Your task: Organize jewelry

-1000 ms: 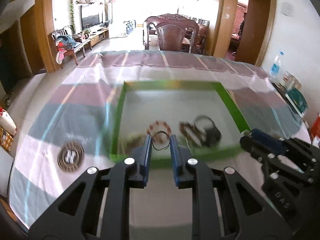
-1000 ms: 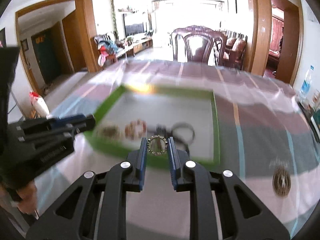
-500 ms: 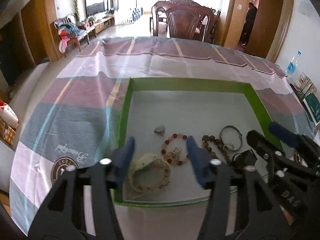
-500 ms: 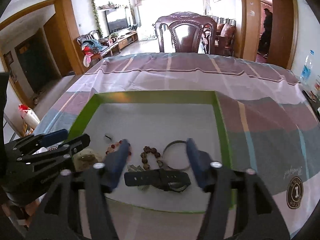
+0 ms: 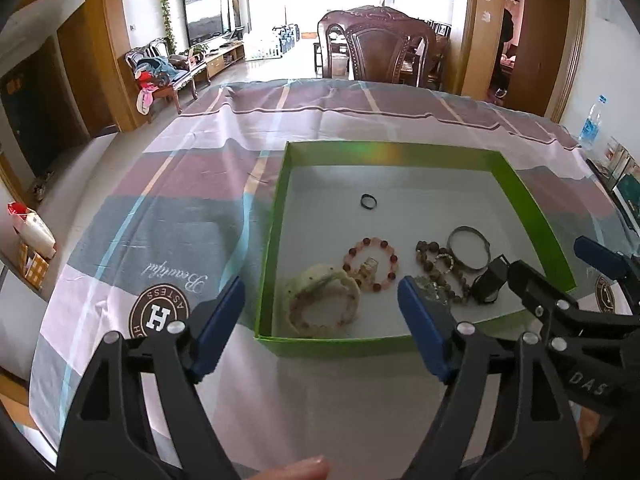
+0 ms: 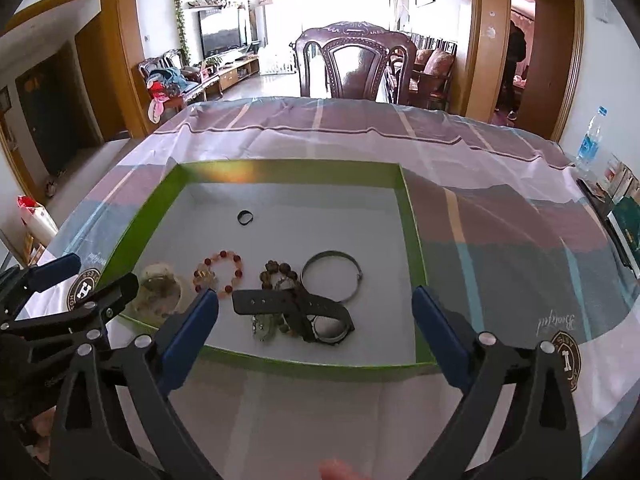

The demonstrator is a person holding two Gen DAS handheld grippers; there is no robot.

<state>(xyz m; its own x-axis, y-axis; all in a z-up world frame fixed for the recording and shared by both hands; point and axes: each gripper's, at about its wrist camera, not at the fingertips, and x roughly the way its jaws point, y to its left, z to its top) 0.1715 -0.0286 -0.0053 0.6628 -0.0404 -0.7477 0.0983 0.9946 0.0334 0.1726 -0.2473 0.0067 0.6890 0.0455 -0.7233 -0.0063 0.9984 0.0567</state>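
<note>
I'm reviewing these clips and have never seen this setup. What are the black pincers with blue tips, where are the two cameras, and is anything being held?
No robot here: a person holds a hand-operated gripper in each hand, with a fisheye camera on each looking along its fingers. One view shows the left gripper, the other the right gripper. Both sets of jaws stand wide open, holding nothing. On the striped tablecloth sits a green tray with a black ring, bead bracelets, a bangle and a watch.
</note>
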